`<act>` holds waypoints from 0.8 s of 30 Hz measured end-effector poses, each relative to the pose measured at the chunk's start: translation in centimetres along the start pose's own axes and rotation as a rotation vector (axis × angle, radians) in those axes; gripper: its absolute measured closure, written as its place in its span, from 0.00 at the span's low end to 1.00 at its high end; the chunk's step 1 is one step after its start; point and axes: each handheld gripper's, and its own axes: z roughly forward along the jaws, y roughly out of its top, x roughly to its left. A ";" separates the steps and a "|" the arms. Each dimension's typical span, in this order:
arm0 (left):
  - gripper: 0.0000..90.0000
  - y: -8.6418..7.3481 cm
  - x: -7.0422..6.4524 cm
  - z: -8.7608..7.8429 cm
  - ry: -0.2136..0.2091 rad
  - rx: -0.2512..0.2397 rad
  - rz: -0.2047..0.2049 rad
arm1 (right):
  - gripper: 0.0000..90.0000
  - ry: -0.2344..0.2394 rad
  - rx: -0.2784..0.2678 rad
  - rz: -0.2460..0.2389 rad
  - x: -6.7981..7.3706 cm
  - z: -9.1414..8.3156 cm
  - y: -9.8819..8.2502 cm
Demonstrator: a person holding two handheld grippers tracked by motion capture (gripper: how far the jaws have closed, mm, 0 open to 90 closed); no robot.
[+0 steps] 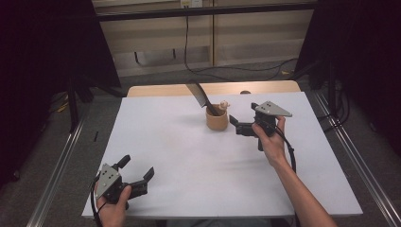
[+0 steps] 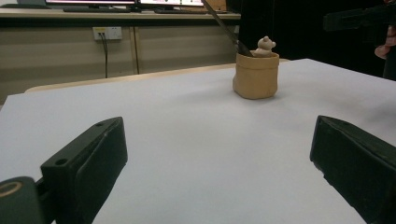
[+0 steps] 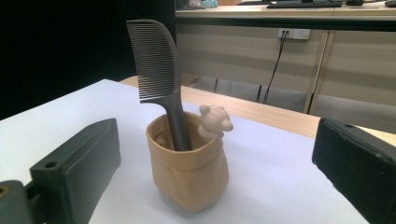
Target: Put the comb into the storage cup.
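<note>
Scene: I sit at a white table (image 1: 189,165) with tongs in each hand; a tan holder and a comb stand near the top centre of the high view.
Holder: a small tan pouch-shaped cup (image 3: 189,170), soft-looking and creased, rim rolled over, with a little bear figure (image 3: 214,120) perched on its rim.
Comb: a dark grey fine-toothed comb (image 3: 156,65), handle down inside the cup, teeth end up.
Long axis: the comb stands nearly upright, leaning toward the upper left of the frame in both the high view and the right gripper view.
Right tongs: my right tongs (image 1: 242,126) sit just right of the cup in the high view, released, jaws spread wide and gripping nothing.
Key relation: in the right gripper view the cup and comb lie straight ahead between my two jaws, close but apart from them.
Left tongs: my left tongs (image 1: 138,176) are at the lower left of the high view, also released and empty, well apart from the cup.
Nearer hand: the right, by far.
Judgement: closing on the comb's smooth handle above the rim looks like the next move; the light cup may tip.
</note>
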 end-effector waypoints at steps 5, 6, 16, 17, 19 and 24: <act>0.05 0.1 -0.1 0.0 0.003 -0.003 0.009 | 0.00 -0.007 0.000 -0.004 0.1 -0.6 -0.1; 0.05 0.0 -0.1 0.0 0.003 -0.003 0.004 | 0.00 -0.009 -0.001 -0.011 0.1 -0.8 -0.2; 0.05 0.0 0.1 -0.1 0.011 -0.011 -0.008 | 0.00 -0.033 -0.007 0.005 0.4 -2.2 -0.9; 0.05 0.0 0.1 -0.1 0.011 -0.009 -0.008 | 0.00 -0.039 -0.013 0.003 0.4 -2.4 -1.0; 0.05 0.0 0.1 -0.1 0.012 -0.011 -0.008 | 0.00 -0.049 -0.016 0.009 0.4 -2.9 -1.3; 0.05 0.0 0.0 -0.1 0.016 -0.011 -0.011 | 0.00 -0.062 -0.015 0.012 0.2 -3.6 -1.8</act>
